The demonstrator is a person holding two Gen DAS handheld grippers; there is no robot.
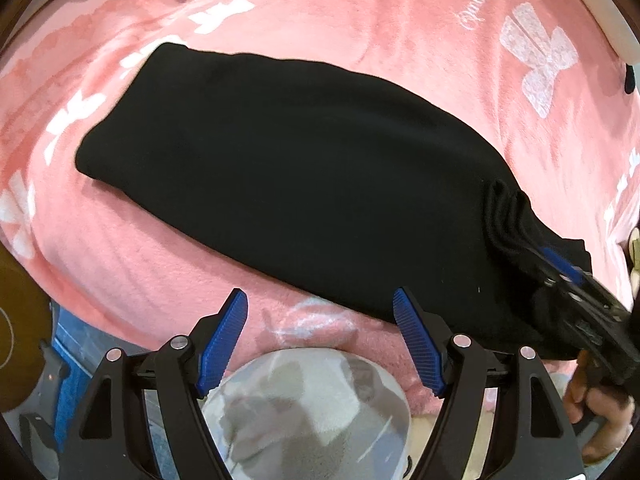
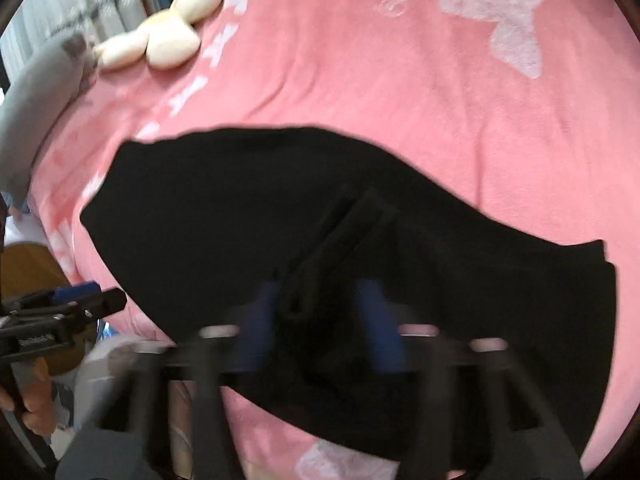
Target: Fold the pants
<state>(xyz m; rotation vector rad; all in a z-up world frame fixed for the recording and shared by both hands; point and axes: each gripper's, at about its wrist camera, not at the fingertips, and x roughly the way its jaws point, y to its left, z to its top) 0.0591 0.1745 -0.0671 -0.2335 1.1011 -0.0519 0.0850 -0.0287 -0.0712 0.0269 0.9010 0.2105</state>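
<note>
Black pants (image 1: 288,176) lie folded lengthwise on a pink blanket (image 1: 360,20). My left gripper (image 1: 320,312) is open and empty, just short of the pants' near edge. My right gripper (image 1: 556,264) is shut on a bunched fold of the pants at their right end. In the blurred right wrist view the pants (image 2: 240,216) fill the middle, and my right gripper (image 2: 320,292) pinches a raised ridge of black fabric between its blue pads. The left gripper (image 2: 80,296) shows at the left edge.
A cream plush toy (image 2: 160,36) and a grey pillow (image 2: 28,100) lie at the far left of the bed. The pink blanket (image 2: 400,60) has white prints. The bed edge and floor (image 1: 68,360) are close below my left gripper.
</note>
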